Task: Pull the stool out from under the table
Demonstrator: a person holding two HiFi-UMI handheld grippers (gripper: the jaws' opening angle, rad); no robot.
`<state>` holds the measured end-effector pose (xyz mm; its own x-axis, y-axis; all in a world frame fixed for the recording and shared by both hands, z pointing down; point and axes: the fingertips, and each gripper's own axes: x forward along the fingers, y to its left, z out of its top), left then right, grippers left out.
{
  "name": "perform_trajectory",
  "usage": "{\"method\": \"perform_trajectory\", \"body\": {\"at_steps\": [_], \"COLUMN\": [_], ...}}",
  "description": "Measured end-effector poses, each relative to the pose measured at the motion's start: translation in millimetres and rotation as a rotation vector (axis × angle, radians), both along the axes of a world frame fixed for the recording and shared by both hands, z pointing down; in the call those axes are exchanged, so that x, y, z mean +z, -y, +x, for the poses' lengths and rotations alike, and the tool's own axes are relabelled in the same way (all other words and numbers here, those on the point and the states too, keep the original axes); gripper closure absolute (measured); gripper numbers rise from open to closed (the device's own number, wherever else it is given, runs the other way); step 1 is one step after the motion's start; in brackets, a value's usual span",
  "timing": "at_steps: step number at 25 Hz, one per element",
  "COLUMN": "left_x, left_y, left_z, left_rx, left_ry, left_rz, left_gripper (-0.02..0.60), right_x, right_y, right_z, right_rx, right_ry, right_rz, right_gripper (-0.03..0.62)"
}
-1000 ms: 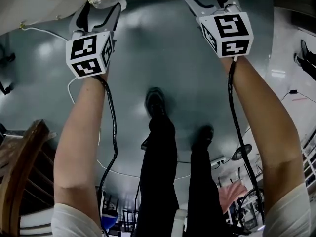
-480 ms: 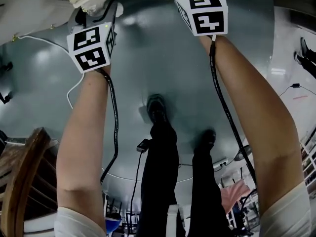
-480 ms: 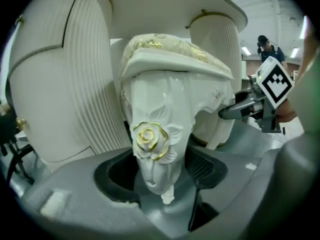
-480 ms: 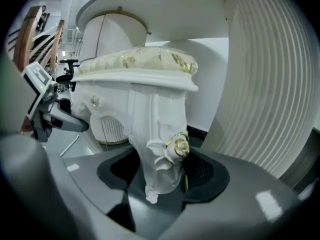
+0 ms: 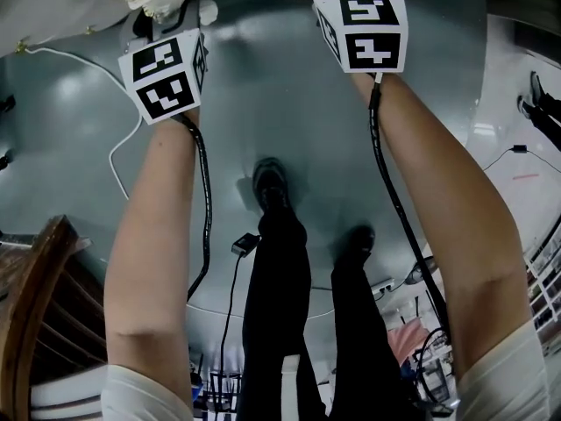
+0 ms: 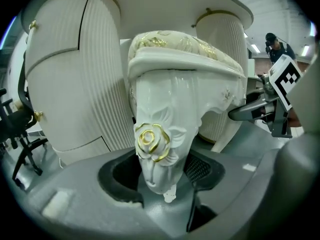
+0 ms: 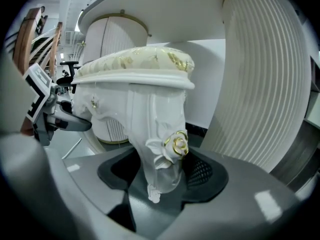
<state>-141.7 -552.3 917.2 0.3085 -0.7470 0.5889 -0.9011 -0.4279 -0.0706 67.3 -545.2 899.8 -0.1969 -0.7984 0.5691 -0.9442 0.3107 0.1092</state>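
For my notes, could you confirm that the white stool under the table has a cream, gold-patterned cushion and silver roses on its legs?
Not quite: the roses are gold, not silver, as both gripper views show. The white stool under the table and its cream, gold-patterned cushion are right.

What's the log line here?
phase: grasping | left tool: closing around leg of white carved gold-rose stool | right tool: closing around its other leg | stool: under white table

The white stool [image 6: 185, 64], gold roses on its legs, stands upright, seemingly under the table [image 6: 165, 9].
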Motion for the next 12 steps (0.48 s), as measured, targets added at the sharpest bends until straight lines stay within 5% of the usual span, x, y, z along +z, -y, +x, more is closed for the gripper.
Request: {"method": "perform_trajectory", "body": {"at_steps": [12], "left_x": [3.6], "left_y": [-103.4], "left_z": [-15.8], "left_rx": [0.023], "left_ry": [0.030], "left_rz": [-0.032], "left_gripper": [0.339], "right_x": [6.3], "right_y": [-107.0], "right_z": [-11.0], "right_rx": [-0.020], "right_ry": [-0.008], "right_rz": [-0.069], "right_gripper": [0.339]}}
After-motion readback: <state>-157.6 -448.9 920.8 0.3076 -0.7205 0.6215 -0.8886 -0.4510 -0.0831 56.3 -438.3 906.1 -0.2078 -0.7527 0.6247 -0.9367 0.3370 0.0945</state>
